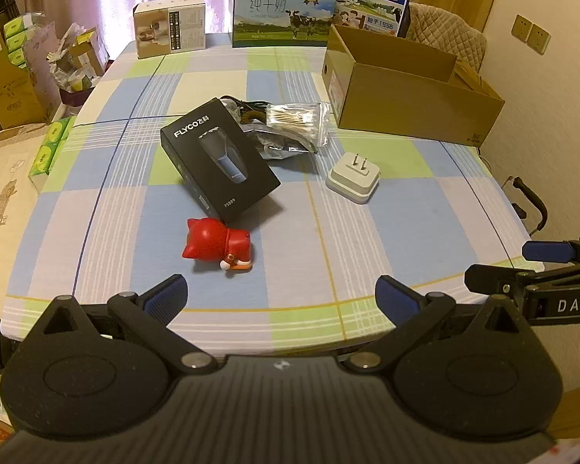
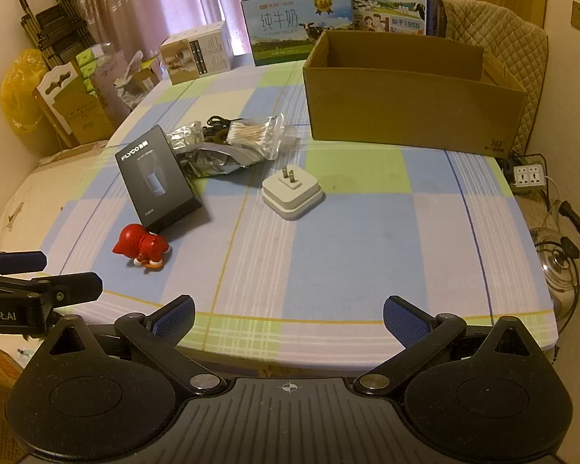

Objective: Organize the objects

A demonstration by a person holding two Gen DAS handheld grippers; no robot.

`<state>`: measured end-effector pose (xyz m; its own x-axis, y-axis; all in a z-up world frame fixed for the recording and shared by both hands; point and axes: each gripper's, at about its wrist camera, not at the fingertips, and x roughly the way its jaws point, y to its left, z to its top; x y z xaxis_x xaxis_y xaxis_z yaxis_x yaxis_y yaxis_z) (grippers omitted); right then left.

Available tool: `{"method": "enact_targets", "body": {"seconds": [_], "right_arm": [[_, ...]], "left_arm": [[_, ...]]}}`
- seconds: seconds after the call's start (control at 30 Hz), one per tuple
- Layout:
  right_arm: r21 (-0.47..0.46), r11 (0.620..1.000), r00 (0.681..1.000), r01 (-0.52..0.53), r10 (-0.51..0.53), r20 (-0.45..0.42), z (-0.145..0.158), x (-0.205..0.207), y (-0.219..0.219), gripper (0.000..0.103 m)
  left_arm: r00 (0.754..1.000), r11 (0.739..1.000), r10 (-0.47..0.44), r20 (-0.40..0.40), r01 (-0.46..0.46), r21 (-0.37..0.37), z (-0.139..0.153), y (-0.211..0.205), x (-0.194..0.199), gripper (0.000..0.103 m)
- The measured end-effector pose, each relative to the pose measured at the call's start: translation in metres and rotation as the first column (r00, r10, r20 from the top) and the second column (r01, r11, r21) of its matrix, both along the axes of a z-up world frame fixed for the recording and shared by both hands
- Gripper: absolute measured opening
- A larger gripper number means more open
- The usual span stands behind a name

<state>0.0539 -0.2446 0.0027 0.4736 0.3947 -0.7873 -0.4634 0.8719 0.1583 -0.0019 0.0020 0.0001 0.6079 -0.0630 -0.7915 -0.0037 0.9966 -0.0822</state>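
On the checked tablecloth lie a red cat figurine (image 1: 218, 245) (image 2: 142, 249), a black FLYCO shaver box (image 1: 219, 162) (image 2: 156, 179), a bag of cotton swabs (image 1: 297, 120) (image 2: 255, 131), a crumpled silver pouch (image 1: 278, 145) (image 2: 208, 156) with dark cords behind it, and a white plug adapter (image 1: 353, 178) (image 2: 293, 193). An open brown cardboard box (image 1: 406, 100) (image 2: 410, 108) stands at the far right. My left gripper (image 1: 280, 301) is open above the near table edge, short of the figurine. My right gripper (image 2: 288, 319) is open at the near edge too, empty.
Two milk cartons (image 1: 284, 9) (image 2: 295, 25) and a small beige box (image 1: 170, 31) (image 2: 197, 52) line the table's far edge. Boxes and bags crowd the floor at left (image 1: 15, 89). A power strip (image 2: 527, 176) and a kettle (image 2: 556, 266) lie on the right.
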Motion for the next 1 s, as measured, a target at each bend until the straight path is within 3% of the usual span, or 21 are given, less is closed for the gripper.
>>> {"method": "enact_targets", "body": {"seconds": [1.0], "right_arm": [[0.002,1.0,0.999,-0.024,0.024,-0.022,-0.004,0.013,0.005,0.101]], "left_arm": [[1.0,1.0,0.019,-0.002,-0.019,0.016,-0.006,0.007,0.01,0.102]]}}
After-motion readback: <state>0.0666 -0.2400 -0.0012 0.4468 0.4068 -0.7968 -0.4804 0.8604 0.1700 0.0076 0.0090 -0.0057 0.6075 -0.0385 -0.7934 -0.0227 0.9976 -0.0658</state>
